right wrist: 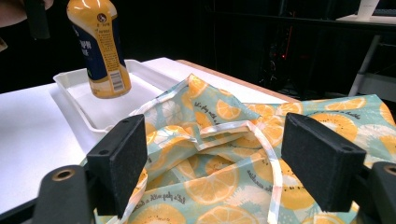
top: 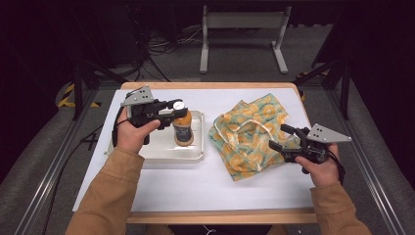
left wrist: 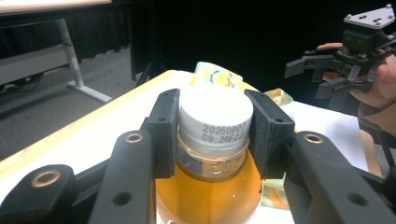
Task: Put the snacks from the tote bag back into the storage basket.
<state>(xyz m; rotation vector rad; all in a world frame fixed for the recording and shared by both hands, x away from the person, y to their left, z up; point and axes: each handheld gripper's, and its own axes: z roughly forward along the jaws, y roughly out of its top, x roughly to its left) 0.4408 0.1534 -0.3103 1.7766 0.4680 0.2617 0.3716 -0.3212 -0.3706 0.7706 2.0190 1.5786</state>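
One bottle point(left wrist: 212, 186) of orange drink — white dated cap, clamped in my left gripper point(left wrist: 215, 126) jaws over the white tray point(top: 195, 155), right gripper point(right wrist: 224, 163) jaws apart at the orange-print bag point(right wrist: 233, 182).

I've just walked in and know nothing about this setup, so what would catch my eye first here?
Probably the bottle of orange drink, gripped at its white cap by the left gripper and hanging just above the white tray on the table's left side. Next, the crumpled cloth bag with its orange-slice print lying on the right, with the right gripper open at its edge.
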